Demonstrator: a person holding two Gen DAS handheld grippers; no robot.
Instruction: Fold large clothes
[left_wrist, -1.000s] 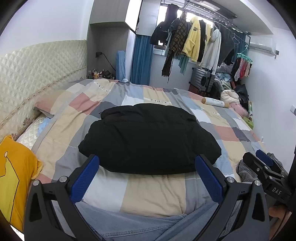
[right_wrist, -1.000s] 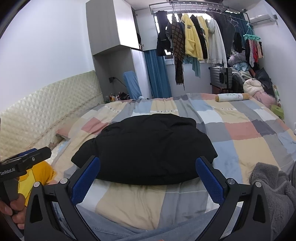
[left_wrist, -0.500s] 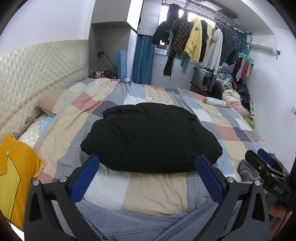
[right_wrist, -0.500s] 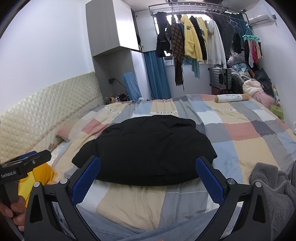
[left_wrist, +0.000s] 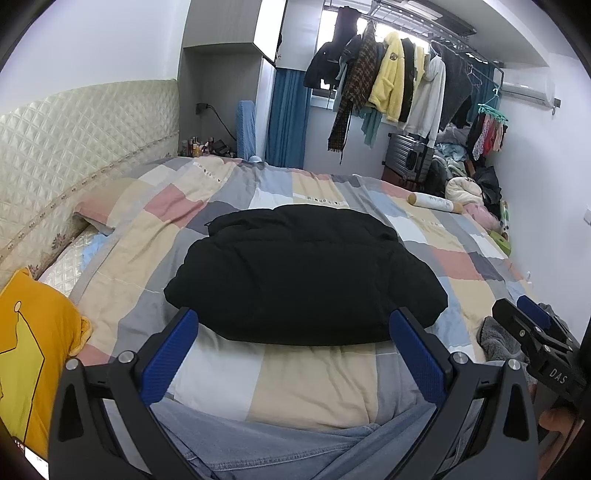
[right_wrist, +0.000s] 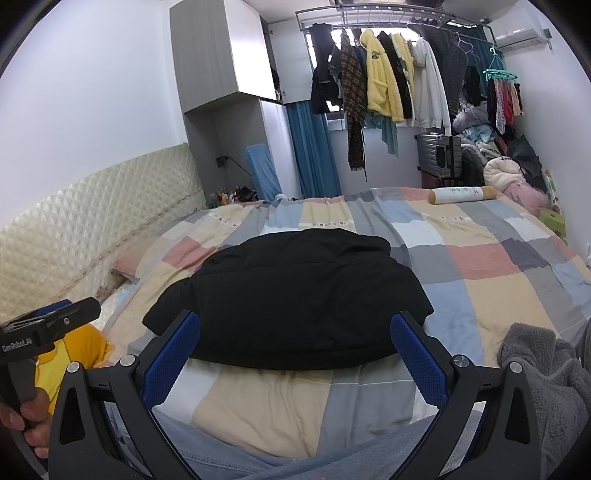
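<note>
A checked bed (left_wrist: 317, 376) carries the folded black jacket (left_wrist: 306, 273) (flat, compact); the left claw (left_wrist: 295, 347) and right claw (right_wrist: 295, 349) hover wide, empty, apparently finished.

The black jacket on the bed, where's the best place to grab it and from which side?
Probably by the near hem of the black jacket, coming in low from the person's side. That edge lies closest, bulges up off the patchwork quilt, and both open grippers, left and right, already face it.
</note>
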